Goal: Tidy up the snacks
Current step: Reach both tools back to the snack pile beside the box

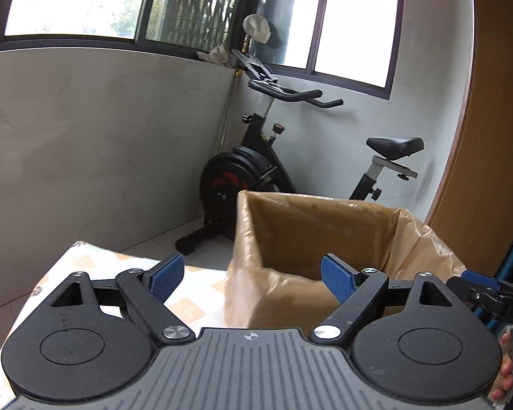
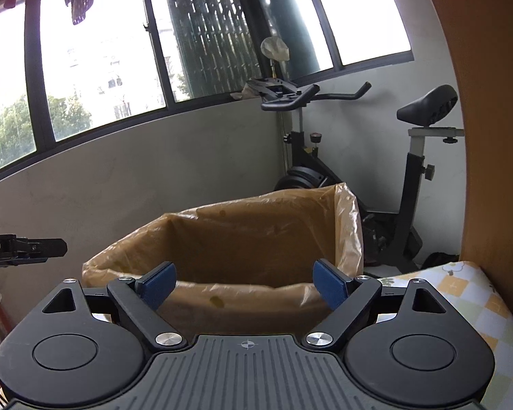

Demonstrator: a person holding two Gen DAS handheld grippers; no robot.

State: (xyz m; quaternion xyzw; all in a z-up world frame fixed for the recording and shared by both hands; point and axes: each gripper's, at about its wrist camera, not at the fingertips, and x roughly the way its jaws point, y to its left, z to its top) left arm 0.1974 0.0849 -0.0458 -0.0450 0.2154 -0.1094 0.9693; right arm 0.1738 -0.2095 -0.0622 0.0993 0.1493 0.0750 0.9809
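From your left wrist, a balcony corner with an exercise bike (image 1: pixel 256 157); the lined box (image 1: pixel 325 235) sits ahead and rightward of your wide, empty left gripper (image 1: pixel 253 275). From your right wrist, the box (image 2: pixel 229 239) lies dead ahead of your wide, empty right gripper (image 2: pixel 244 285), the nearer one; no snacks show.

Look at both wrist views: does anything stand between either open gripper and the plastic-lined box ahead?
Nothing visible does. The left gripper and right gripper are open and empty, facing the lined box with no object between. No snacks are in view.
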